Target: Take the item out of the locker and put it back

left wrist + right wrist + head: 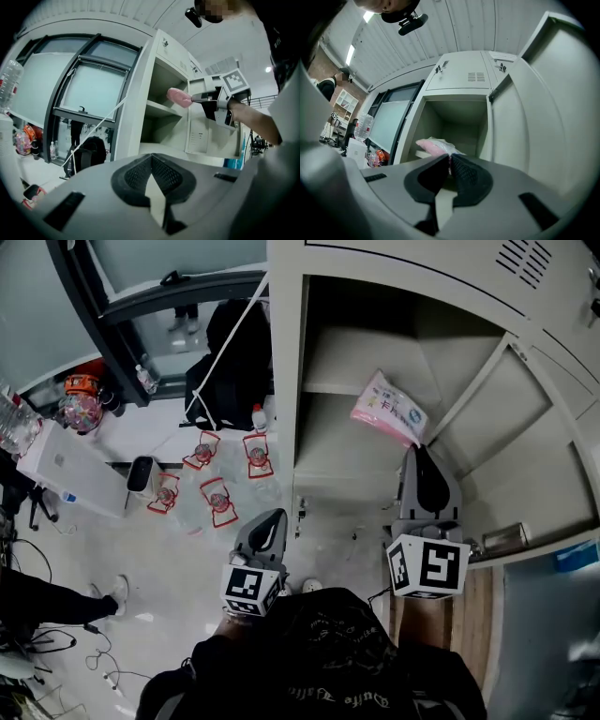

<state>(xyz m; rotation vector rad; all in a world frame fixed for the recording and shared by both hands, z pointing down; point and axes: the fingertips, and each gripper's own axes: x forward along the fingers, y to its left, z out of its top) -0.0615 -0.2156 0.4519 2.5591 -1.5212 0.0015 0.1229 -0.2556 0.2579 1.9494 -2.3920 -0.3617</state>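
One packet [387, 409], tight in right gripper [450, 163]

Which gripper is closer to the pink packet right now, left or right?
Right. The right gripper is clamped on the pink packet at the open locker; the left gripper hangs outside the locker, off to its left, apart from the packet.

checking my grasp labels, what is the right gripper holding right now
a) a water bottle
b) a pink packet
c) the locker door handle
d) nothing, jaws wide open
b: in the right gripper view the right gripper has its jaws closed on the edge of the pink packet, in front of the open locker.
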